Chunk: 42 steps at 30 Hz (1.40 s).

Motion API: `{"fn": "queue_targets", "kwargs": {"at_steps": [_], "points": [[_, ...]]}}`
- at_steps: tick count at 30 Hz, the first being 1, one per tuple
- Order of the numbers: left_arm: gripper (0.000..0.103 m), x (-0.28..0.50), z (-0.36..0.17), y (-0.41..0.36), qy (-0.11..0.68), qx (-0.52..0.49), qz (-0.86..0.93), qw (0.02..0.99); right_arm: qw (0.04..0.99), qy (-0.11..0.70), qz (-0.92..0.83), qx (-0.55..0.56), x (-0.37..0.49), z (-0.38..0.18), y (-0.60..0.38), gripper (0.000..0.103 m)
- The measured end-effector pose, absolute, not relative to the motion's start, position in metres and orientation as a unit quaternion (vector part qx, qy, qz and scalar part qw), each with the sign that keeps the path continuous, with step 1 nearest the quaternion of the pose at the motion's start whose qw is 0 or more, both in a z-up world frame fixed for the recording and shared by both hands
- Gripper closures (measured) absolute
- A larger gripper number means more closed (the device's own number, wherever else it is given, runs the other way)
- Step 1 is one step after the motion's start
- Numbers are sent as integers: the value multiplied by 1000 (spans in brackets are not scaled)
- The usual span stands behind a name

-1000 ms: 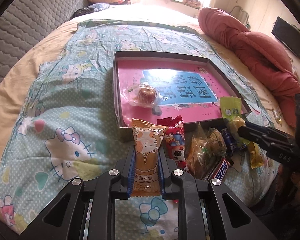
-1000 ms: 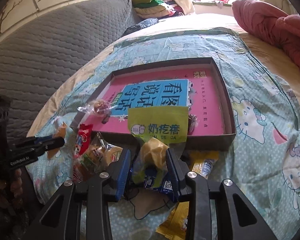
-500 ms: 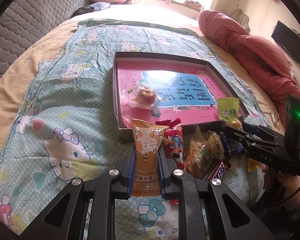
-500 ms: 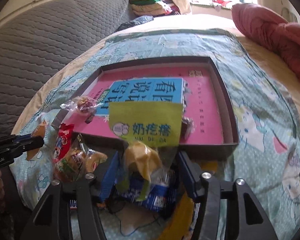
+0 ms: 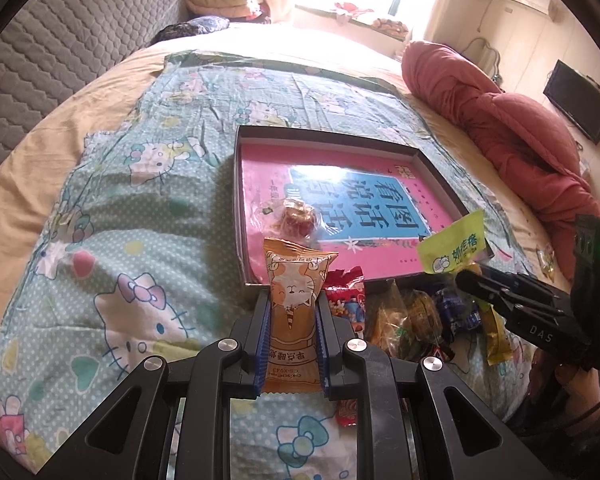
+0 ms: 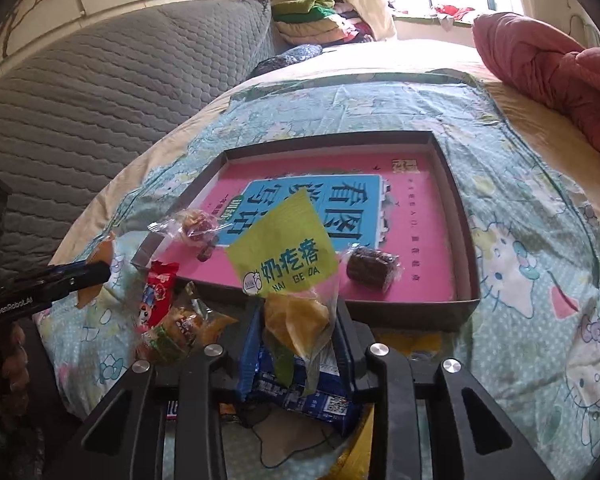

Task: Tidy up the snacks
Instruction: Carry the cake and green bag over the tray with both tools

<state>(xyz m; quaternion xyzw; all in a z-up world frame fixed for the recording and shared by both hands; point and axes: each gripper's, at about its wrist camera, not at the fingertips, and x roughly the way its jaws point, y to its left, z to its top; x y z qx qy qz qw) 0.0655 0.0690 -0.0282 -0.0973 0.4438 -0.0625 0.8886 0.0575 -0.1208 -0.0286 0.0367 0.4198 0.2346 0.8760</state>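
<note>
The left gripper (image 5: 291,322) is clamped on an orange cat-print packet (image 5: 296,304), which stands upright between the blue pads just short of the near wall of the shallow box (image 5: 440,168) on the bed (image 5: 100,208). The packet's lower end runs down behind the gripper frame and is partly covered.

The right gripper (image 6: 300,332) has a green-topped clear bag (image 6: 288,248) with yellow pieces inside between its jaws, which are closing — the pads already appear to press the bag's lower part, though the crinkled film makes the exact contact hard to read. The bag's green header tilts up over the box's near wall and hides part of the pink book (image 6: 412,216) that lines the box floor.

Inside the box, a clear-wrapped reddish sweet (image 6: 194,224) lies at the near left corner and a dark brown wrapped cake (image 6: 370,268) near the middle of the near wall.

Loose snacks pile up on the bed's near edge in front of the box: a red packet (image 6: 158,292), a crumpled orange-and-green wrapper (image 6: 172,332) and a blue packet (image 6: 300,392) — the last mostly under the right gripper, its print blurred. A yellow packet (image 5: 498,336) is half hidden behind the right gripper in the left wrist view.
</note>
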Motion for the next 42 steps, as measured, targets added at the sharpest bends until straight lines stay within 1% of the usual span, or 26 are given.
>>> {"fn": "queue_targets", "kwargs": {"at_steps": [11, 21, 42], "points": [[83, 88, -22, 65, 427, -103, -63, 896, 881, 409, 235, 44, 68, -24, -126, 70], [83, 109, -36, 63, 436, -95, -55, 893, 883, 410, 217, 74, 85, -27, -142, 70], [83, 134, -58, 50, 445, -76, -68, 890, 888, 409, 209, 10, 101, -35, -126, 68]]}}
